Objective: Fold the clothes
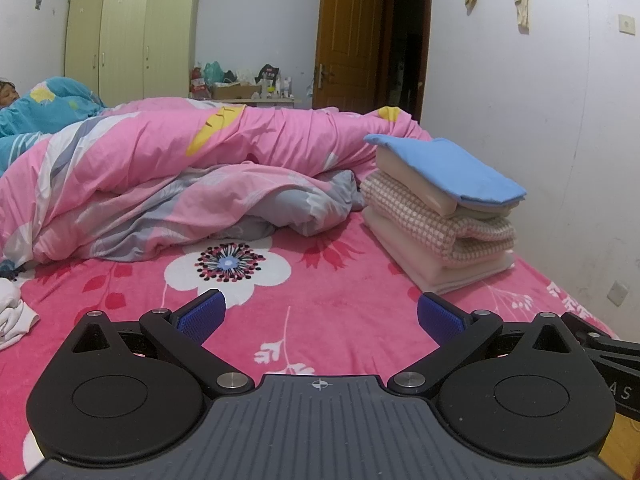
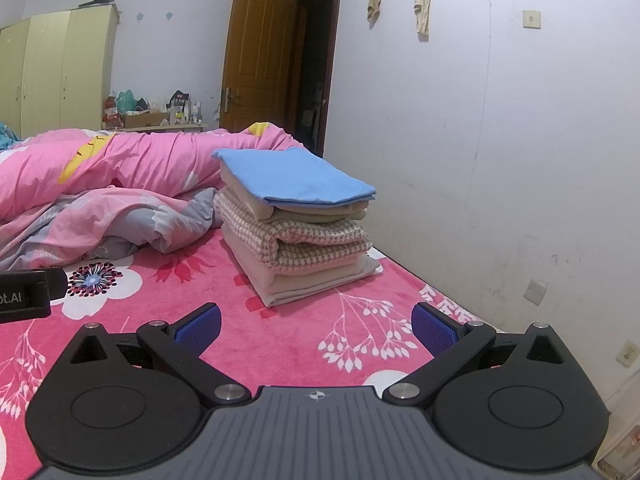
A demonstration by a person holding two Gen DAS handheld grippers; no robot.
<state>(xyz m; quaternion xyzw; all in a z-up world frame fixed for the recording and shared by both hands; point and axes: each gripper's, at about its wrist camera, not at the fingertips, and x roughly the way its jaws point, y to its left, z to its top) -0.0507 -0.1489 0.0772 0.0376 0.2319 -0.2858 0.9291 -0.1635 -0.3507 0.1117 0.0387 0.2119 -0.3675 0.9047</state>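
A: Where do we stand on the folding?

B: We have a stack of folded clothes (image 2: 296, 232) sitting on the pink floral bed sheet (image 2: 280, 344), at about one o'clock from our left gripper (image 1: 318, 318) and twelve o'clock from our right gripper (image 2: 316, 324). A blue piece (image 2: 296, 180) lies on top, beige and checked pieces under it.

A: And our tools?

B: Both are released, jaws spread wide, nothing between them, hovering above bare sheet near the stack.

A: Anything left?

B: We see a crumpled white garment (image 1: 14, 312) at nine o'clock in the left view, at the frame's edge. We judge that is next. The rumpled pink duvet (image 1: 160, 176) behind looks like bedding, not laundry.

A: So mostly done?

B: We think so; any further pile is out of view.
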